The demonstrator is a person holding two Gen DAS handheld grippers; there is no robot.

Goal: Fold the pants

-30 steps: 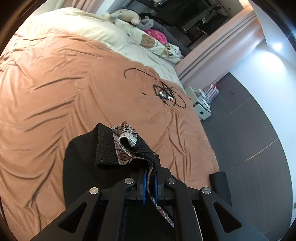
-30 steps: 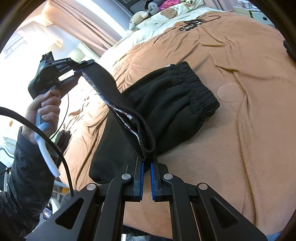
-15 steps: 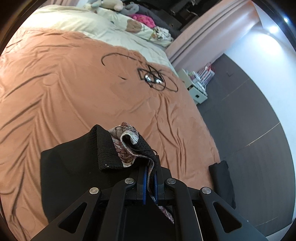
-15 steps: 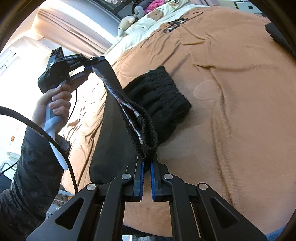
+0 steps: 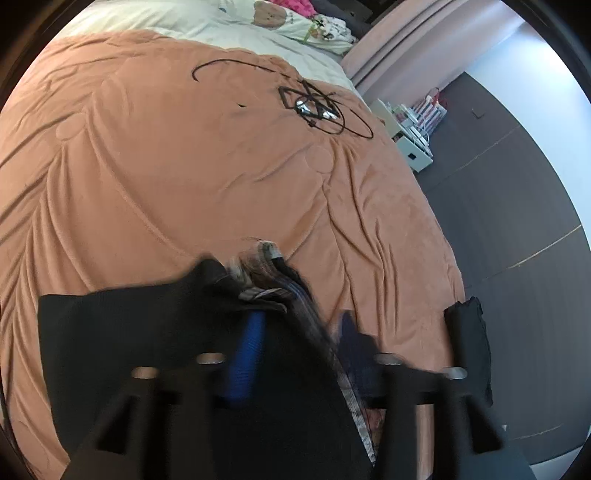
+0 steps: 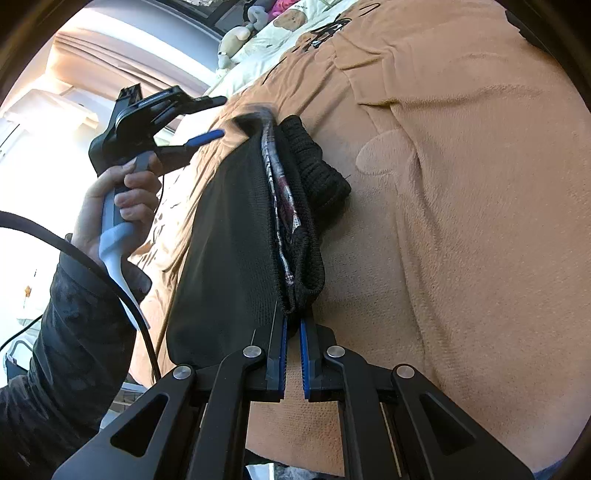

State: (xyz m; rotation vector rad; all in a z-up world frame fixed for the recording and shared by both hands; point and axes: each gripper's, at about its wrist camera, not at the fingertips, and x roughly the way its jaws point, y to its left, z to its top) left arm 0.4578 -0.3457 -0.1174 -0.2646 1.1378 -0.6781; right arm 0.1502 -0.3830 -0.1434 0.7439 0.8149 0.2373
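Note:
The black pants (image 6: 229, 236) with a patterned lining hang folded over an orange bedspread (image 6: 461, 184). My right gripper (image 6: 292, 317) is shut on the pants' ribbed edge and holds it up. My left gripper (image 5: 295, 332) is blurred, with its jaws spread apart; the fabric (image 5: 155, 343) drapes between and over its fingers. In the right wrist view the left gripper (image 6: 218, 116) is open beside the far corner of the pants, its blue pad bare.
A tangle of black cable (image 5: 317, 107) lies far up the bedspread. Pillows and soft toys (image 5: 280, 18) sit at the head. A dark folded garment (image 5: 469, 350) lies at the bed's right edge, above a dark floor (image 5: 517, 229).
My left gripper has opened and let go of the pants' corner. Both grippers carried the fabric forward over the waistband, which now lies mostly under the fold.

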